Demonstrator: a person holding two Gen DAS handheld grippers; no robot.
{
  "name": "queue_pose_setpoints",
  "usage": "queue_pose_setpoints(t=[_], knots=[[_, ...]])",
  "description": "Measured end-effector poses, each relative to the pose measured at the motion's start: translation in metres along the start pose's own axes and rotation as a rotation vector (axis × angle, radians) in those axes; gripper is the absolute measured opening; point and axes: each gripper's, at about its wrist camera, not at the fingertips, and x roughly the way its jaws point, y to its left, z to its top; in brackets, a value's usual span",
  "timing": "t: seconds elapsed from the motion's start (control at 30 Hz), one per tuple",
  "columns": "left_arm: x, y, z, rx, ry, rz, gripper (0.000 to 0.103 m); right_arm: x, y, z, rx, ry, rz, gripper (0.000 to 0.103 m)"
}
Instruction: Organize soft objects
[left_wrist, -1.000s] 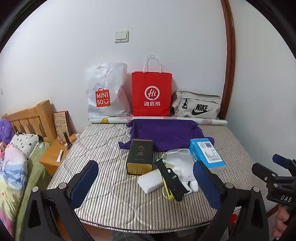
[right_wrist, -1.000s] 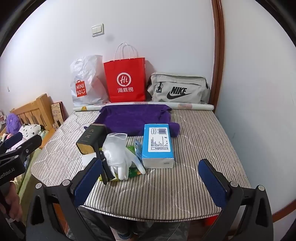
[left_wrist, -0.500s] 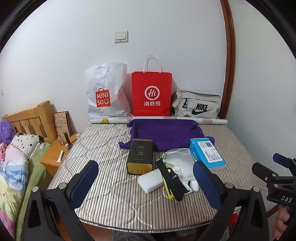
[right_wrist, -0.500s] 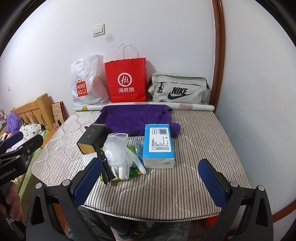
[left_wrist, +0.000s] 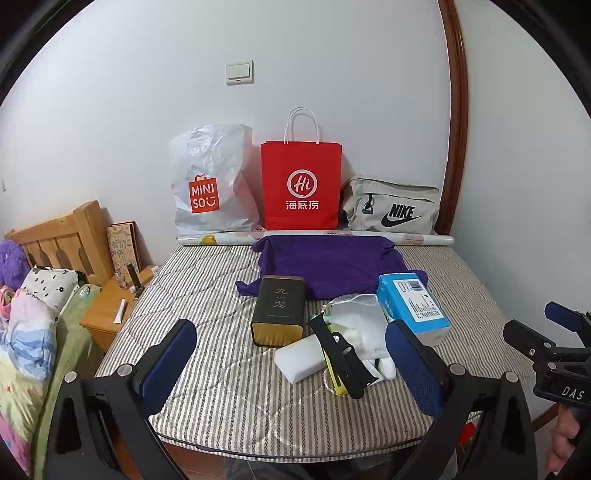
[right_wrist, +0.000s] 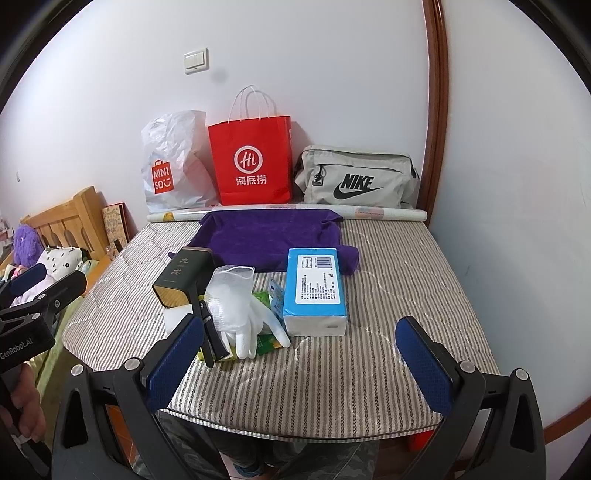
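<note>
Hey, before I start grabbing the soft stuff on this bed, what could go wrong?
1. The white gloves lie tangled in a pile with a black strap and green packets; lifting the gloves may drag those along.
2. The blue tissue pack and dark tea tin rest on the purple cloth's front edge, so pulling the cloth could tip them.
3. The pile sits near the mattress front edge; knocked things might fall off.

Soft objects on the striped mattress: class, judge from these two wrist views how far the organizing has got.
Done: nothing visibly; the purple cloth lies spread, and the white gloves, white sponge and blue tissue pack sit heaped beside the dark tin.
In hand: nothing; left gripper and right gripper are open, short of the pile.
Left: all sorting.
</note>
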Motion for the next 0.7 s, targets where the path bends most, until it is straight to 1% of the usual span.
queue_pose_setpoints(t=[0.2, 0.27, 0.4, 0.5, 0.6, 0.7], knots=[[0.001, -0.001, -0.001, 0.004, 0.004, -0.001, 0.102, 0.000, -0.001, -0.001, 0.000, 0.000, 0.000, 0.102], [0.004, -0.002, -0.001, 0.007, -0.006, -0.001, 0.102, 0.000, -0.001, -0.001, 0.000, -0.004, 0.006, 0.102], [0.002, -0.008, -0.004, 0.015, 0.005, -0.002, 0.103, 0.000, -0.002, -0.001, -0.002, -0.007, 0.014, 0.102], [0.002, -0.008, -0.005, 0.012, -0.015, -0.006, 0.102, 0.002, -0.003, -0.001, -0.001, -0.007, 0.017, 0.102], [0.006, -0.006, -0.003, 0.014, -0.001, -0.016, 0.102, 0.003, -0.003, -0.001, -0.001, -0.006, 0.016, 0.102], [0.020, -0.004, -0.002, 0.038, 0.038, -0.033, 0.102, 0.009, -0.006, -0.002, 0.000, 0.002, 0.021, 0.102]])
